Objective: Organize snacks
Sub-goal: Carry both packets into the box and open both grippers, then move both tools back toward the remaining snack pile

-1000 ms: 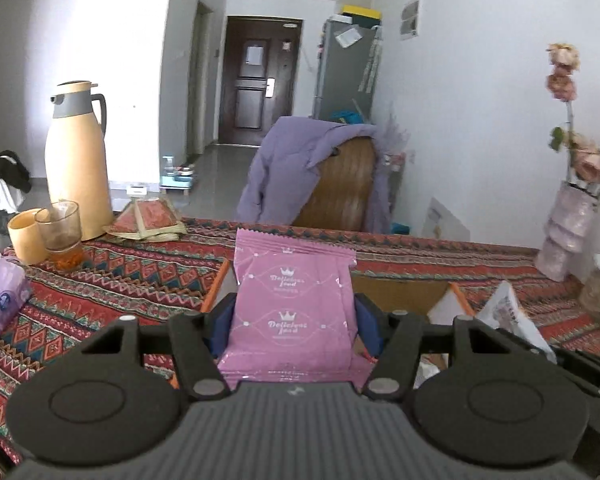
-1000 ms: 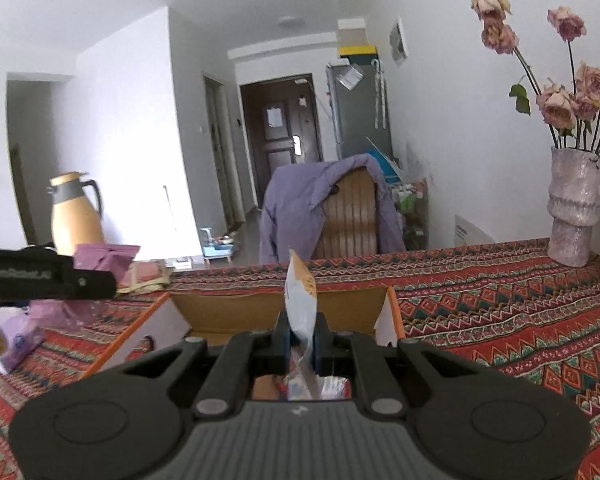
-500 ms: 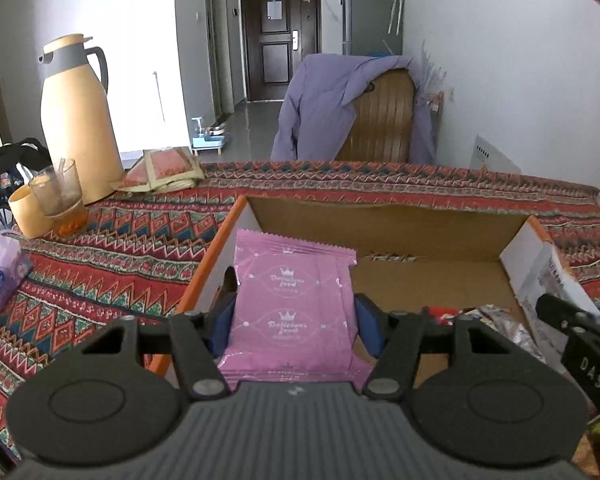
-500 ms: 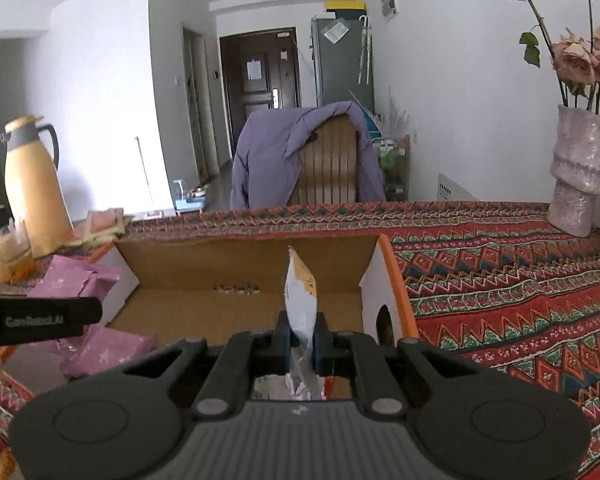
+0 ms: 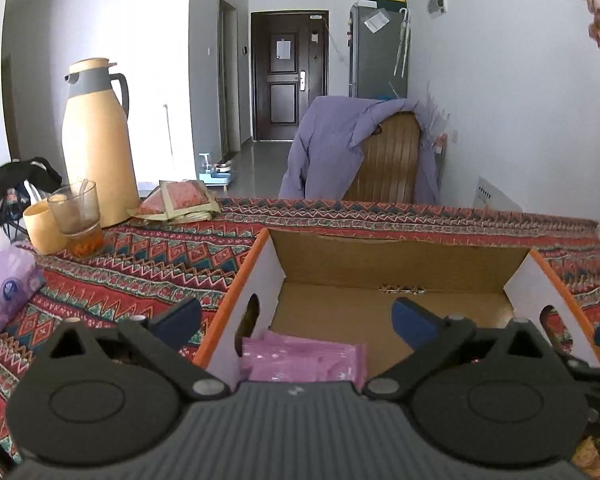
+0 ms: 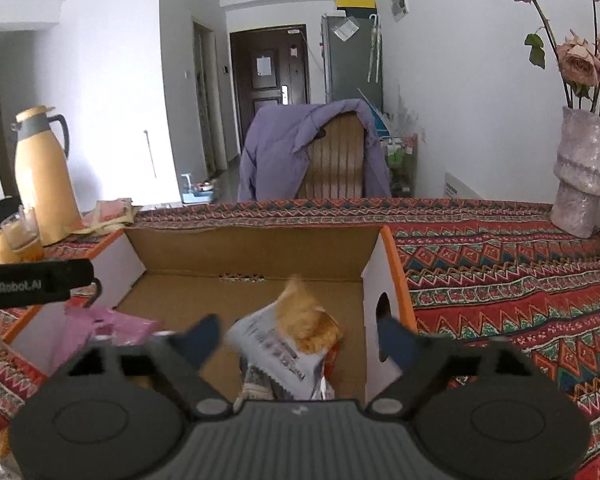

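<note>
Pink snack packet (image 5: pixel 302 360), flat in cardboard box (image 5: pixel 396 256); white-orange packet (image 6: pixel 290 344), blurred

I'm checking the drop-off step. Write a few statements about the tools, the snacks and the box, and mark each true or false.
1. The left tool is open. True.
2. The pink snack packet lies inside the cardboard box. True.
3. The right tool is clamped on the white and orange snack bag. False: its jaws are spread and the bag sits loose between them, in the box.
4. The yellow thermos jug stands inside the box. False: it stands on the patterned tablecloth, left of the box.
</note>
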